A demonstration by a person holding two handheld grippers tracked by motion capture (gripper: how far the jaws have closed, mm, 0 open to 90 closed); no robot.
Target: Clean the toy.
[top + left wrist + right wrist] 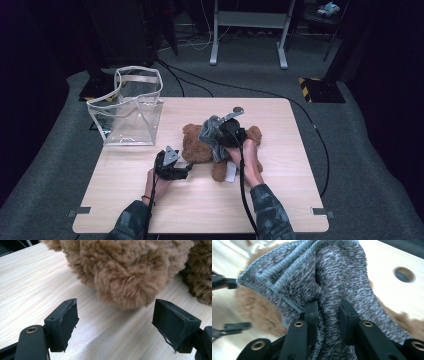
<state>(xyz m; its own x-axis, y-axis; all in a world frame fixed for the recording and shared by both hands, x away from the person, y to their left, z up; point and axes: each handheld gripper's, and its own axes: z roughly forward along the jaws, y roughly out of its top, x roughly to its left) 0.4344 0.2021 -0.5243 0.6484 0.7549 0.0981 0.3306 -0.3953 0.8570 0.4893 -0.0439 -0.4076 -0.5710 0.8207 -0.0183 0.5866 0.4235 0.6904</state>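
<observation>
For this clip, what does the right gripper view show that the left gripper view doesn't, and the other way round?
Right gripper view: the right gripper is shut on a grey knitted cloth, bunched between its jaws and draped over the bear, and a round hole sits in the tabletop beyond.

Left gripper view: the left gripper stands open with bare wood between its jaws, just short of a rounded plush part of the bear; nothing is held.

Both: the brown teddy bear and the light wooden table.
</observation>
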